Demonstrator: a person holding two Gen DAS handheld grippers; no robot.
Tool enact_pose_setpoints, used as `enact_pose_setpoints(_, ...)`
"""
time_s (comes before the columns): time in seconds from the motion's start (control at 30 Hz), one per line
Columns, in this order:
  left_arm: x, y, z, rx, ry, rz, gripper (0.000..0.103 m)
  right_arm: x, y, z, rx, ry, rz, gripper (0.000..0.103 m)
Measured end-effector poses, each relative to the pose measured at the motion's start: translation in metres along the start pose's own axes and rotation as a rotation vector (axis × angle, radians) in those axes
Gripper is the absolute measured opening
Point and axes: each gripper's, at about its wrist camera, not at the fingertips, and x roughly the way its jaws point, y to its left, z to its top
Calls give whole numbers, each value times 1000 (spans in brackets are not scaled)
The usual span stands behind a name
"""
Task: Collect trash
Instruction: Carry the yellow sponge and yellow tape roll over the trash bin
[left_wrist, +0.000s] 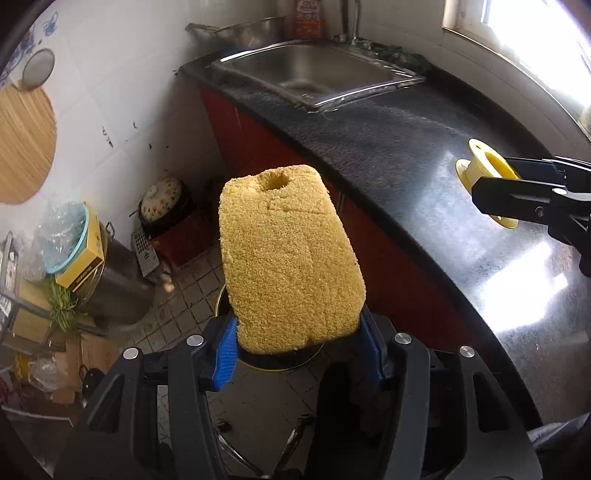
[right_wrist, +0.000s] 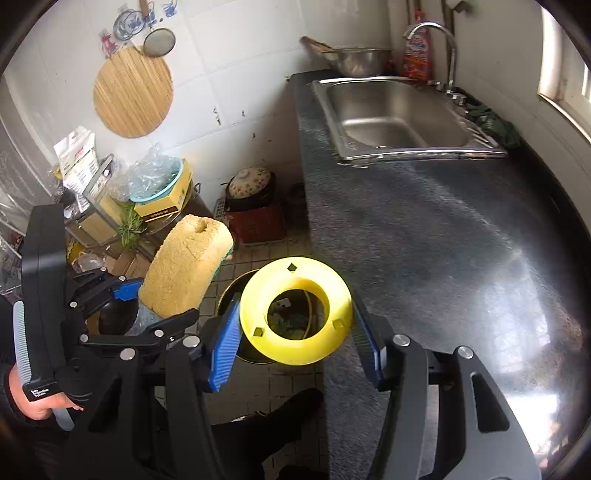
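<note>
— Blue pads (left_wrist: 224, 349) on the left gripper (left_wrist: 297, 343) are the closest thing to me, and they're clamped on the bottom end of one yellow sponge (left_wrist: 290, 254). Its long axis runs straight out along the fingers, the end with the round hole farthest from the claw.

— And the other hand?

— Right gripper (right_wrist: 295, 332) is squeezed on a single yellow spool (right_wrist: 295, 310), holding it by the rim on both sides, with the hollow core facing back at the wrist camera. From the left camera you can see that spool (left_wrist: 487, 177) hanging over the dark countertop's (left_wrist: 406, 155) front edge.

— So where does the trash go?

— One round bin (right_wrist: 231, 295) on the tiled floor, against the red cabinet front. Through the spool's hole I can see scraps lying in it, so I'd say the spool is almost directly over the opening. The sponge (right_wrist: 186, 266) sits off to the left of the bin, with its held end near the rim. Both grippers are close, but the right looks better lined up to let go first.

— The count?

— Two grippers, both full. One sponge, one spool, one bin. One sink (left_wrist: 314, 74) farther along the counter, nothing to do with this.
</note>
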Motion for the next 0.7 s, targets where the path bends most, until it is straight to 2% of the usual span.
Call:
enact_pose_setpoints(0.17,36,49,-17,-105,83,24,53,63,49,25,-54,103,72,55)
enact_pose_setpoints(0.27,58,68,-23,-135,115,30,53,95,63,32,-61,161,88,55)
enact_pose_setpoints(0.5,106,91,-23,-174,171,7,53,164,68,38,-74,280,75,55)
enact_pose_setpoints(0.7,131,101,-23,-186,196,-16,53,203,67,44,-89,341,67,55)
